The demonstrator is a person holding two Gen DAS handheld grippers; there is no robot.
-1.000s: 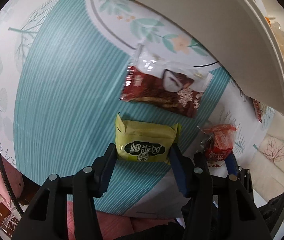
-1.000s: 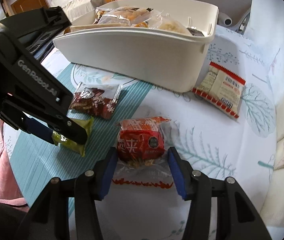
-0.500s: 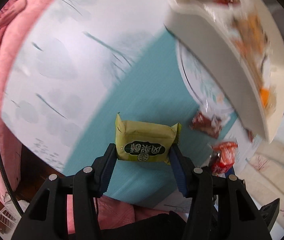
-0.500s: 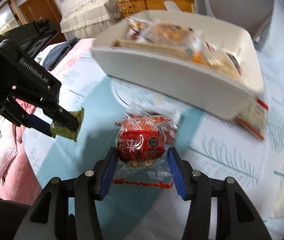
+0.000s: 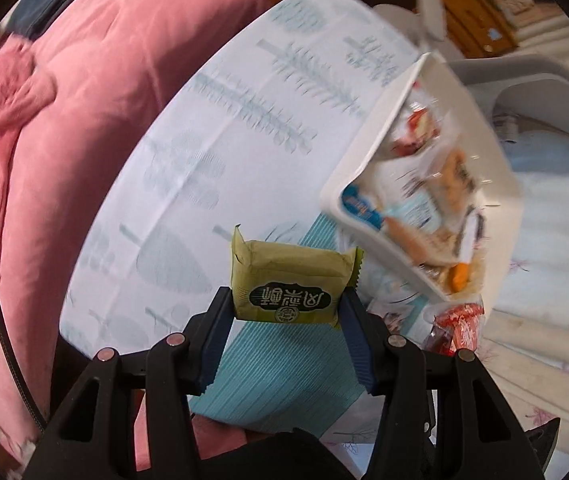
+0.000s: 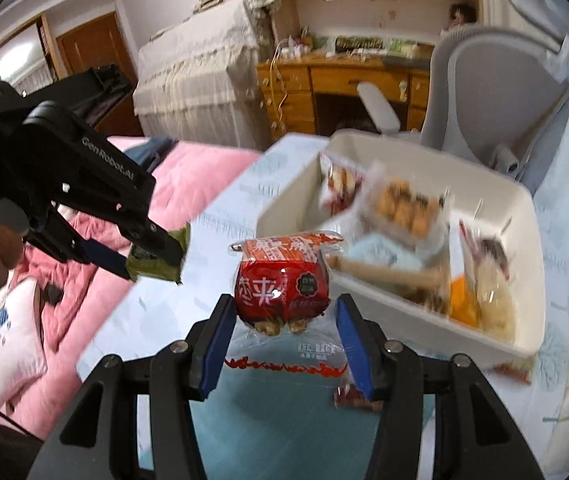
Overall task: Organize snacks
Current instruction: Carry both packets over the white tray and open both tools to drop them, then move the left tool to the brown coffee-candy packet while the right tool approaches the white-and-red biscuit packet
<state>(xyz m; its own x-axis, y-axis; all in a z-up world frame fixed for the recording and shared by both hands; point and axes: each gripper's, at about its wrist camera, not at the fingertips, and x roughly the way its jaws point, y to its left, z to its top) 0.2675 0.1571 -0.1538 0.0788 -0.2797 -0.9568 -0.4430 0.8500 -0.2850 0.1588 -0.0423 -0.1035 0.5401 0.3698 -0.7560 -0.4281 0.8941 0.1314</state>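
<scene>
**Both tools carry snack packets toward the white bin**

Left wrist view: the left tool point(image 5: 287, 304) is closed on an olive-green snack packet point(image 5: 290, 282), held in the air above the desk point(image 5: 204, 128) with its leaf-print cloth. The white plastic bin point(image 5: 358, 168), already holding several wrapped snacks, sits ahead and to the right. A pink quilt point(image 5: 96, 80) lies left of the desk.

Right wrist view: the right tool point(image 6: 282, 316) grips a red snack packet point(image 6: 282, 280) between blue pads, raised above the desk. The bin point(image 6: 404, 312) stands just beyond, to the right. Another small packet point(image 6: 354, 398) lies on the teal stripe below.

Judged step: carrying both packets to the bin. Next, each tool needs to pass over the rim, then open.
</scene>
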